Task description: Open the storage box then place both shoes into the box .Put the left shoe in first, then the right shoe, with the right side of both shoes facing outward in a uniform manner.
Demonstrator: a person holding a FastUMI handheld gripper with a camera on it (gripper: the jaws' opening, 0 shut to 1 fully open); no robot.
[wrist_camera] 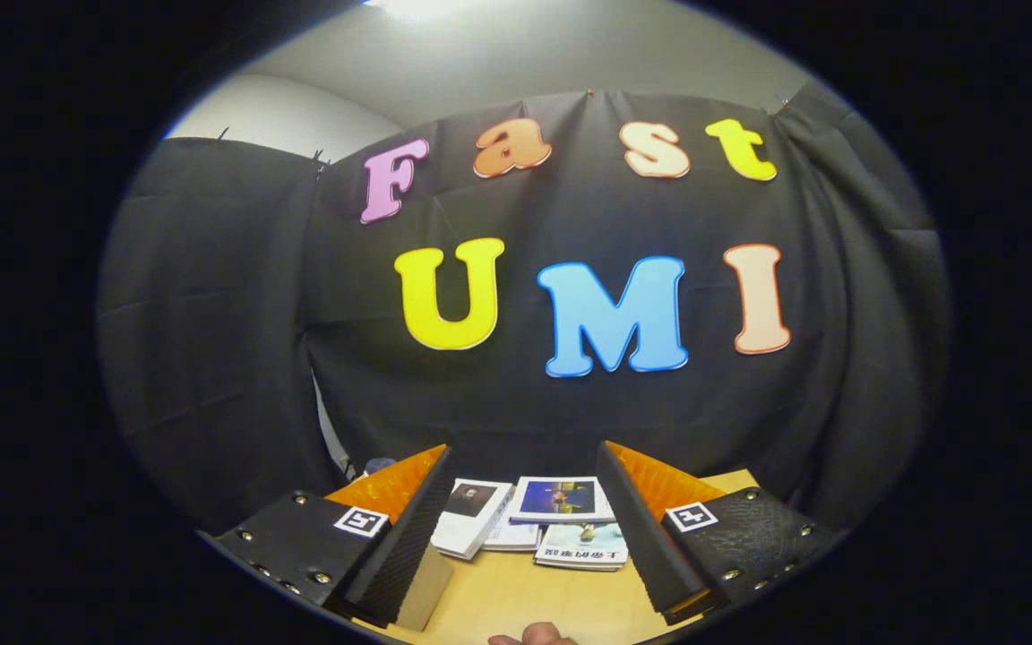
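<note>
My gripper point(523, 457) is held up above a wooden table point(516, 596), with its two fingers spread wide apart and nothing between them. It points at the booth's black back wall. Between and beyond the fingers I see only printed matter on the table.
Several booklets lie on the table's far side between the fingers: a white one point(471, 516), one with a dark blue cover point(561, 498) and one with a pale cover point(583, 546). A fingertip of a person point(532, 636) shows at the table's near edge. A small blue object point(379, 465) peeks behind the left finger.
</note>
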